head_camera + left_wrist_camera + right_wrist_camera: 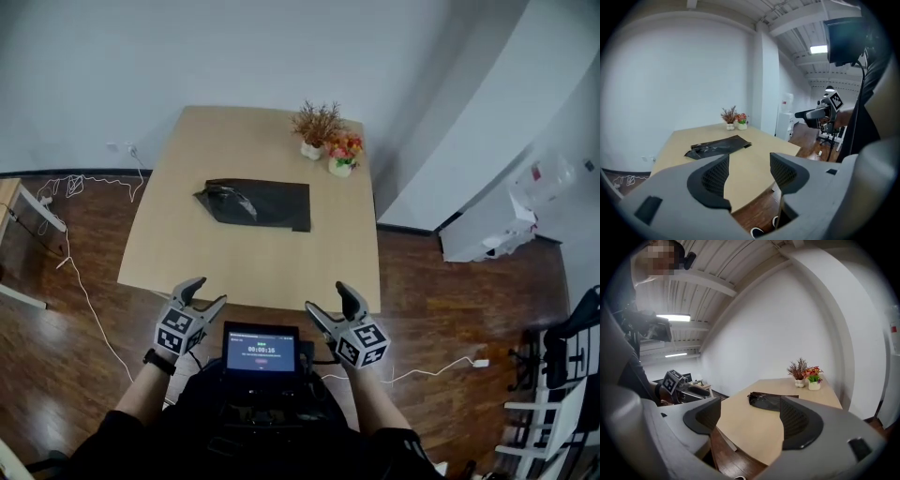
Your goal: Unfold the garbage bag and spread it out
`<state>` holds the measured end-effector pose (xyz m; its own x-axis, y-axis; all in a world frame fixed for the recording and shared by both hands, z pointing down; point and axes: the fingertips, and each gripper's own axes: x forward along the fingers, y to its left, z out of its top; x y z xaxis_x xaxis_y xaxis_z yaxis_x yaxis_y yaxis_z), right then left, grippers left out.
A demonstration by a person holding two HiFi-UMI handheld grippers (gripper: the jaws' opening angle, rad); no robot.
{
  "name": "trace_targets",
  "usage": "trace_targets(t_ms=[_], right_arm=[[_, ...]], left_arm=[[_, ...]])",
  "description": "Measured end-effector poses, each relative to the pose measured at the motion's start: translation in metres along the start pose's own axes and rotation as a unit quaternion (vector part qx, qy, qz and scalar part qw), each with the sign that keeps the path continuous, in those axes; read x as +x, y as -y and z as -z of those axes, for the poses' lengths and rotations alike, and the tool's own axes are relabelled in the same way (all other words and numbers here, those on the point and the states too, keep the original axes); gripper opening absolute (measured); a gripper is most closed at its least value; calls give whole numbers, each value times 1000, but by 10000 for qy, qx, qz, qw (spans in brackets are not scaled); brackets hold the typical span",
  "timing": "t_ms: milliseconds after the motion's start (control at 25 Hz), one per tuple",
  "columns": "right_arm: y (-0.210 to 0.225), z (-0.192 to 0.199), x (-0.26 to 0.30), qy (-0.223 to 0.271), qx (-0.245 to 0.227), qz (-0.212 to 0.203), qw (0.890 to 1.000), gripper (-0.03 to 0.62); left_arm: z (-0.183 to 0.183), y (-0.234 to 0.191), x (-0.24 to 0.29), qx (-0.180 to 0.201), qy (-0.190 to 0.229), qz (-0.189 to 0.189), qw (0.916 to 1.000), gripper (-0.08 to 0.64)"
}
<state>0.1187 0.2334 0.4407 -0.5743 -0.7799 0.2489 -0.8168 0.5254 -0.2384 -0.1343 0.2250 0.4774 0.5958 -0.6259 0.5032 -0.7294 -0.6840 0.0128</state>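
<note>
Wooden tabletop [253,262] ahead of me carries the folded black garbage bag [272,203] near its middle. My left hand-held gripper [210,292] and right hand-held gripper [325,296] hang short of its near edge, jaws apart, empty.

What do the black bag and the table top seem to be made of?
Garbage bag: probably thin black plastic film; glossy highlights on its crumpled left end. Table: light wood or wood-look laminate, matte; pale, even surface, grain not clear.
</note>
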Motion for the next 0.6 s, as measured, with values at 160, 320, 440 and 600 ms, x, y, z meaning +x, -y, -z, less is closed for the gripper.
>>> trace_targets(t_ms=[160,320,440,600], right_arm=[[-7,0,-3,-43,213,165,9996,413],[-22,-3,4,-27,364,81,9993,413],[-37,-4,6,-31,311,27,9995,413],[-49,-1,2,-113,283,-47,9995,413]], left_arm=[[-17,-1,-8,136,168,82,9997,282],[-19,-4,-15,210,246,139,9994,282],[-10,-6,-22,157,223,177,9995,282],[-6,-7,-27,15,279,242,9993,282]])
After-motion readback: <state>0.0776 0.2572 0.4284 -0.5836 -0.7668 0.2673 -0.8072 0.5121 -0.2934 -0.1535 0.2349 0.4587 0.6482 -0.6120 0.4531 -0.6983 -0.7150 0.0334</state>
